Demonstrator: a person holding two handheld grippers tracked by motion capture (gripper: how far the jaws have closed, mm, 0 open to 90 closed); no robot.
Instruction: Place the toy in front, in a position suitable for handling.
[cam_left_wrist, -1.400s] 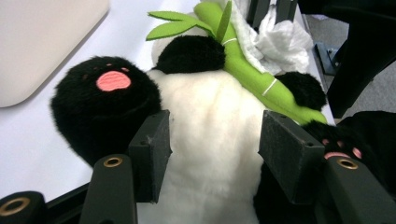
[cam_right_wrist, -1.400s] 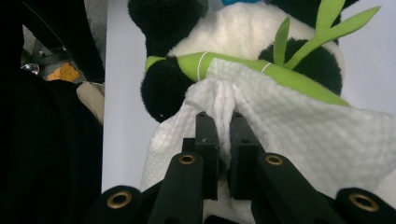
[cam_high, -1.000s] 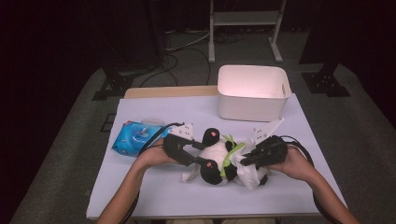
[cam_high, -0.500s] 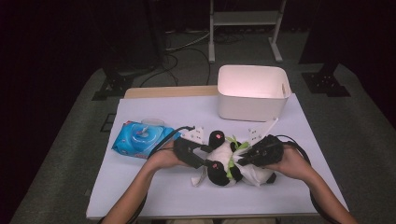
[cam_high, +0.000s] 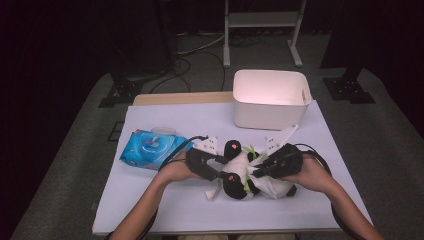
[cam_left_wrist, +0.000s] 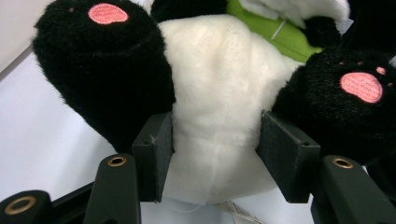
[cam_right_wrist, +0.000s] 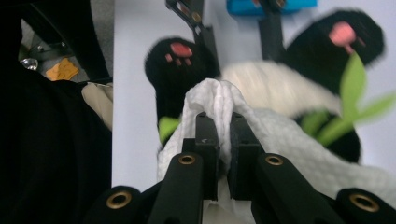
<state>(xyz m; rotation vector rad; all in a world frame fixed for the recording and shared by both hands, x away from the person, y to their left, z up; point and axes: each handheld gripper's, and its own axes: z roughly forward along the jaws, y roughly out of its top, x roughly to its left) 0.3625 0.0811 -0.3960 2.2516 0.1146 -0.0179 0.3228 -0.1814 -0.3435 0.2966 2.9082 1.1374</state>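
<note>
plush panda (cam_high: 240, 170) lies on its back near the front of the white table (cam_high: 165, 210), between the two grippers. left gripper (cam_left_wrist: 215, 154) has its pads pressed against the white belly from both sides, between the two black legs with pink paw pads. right gripper (cam_right_wrist: 223, 140) pinches a folded white wipe (cam_right_wrist: 219, 100) tight, held against the panda's body. blue wet-wipe pack (cam_high: 150, 149) lies just left of the left hand. white bin (cam_high: 270, 100) stands at the back of the table, well apart from the panda; its inside looks bare.
</note>
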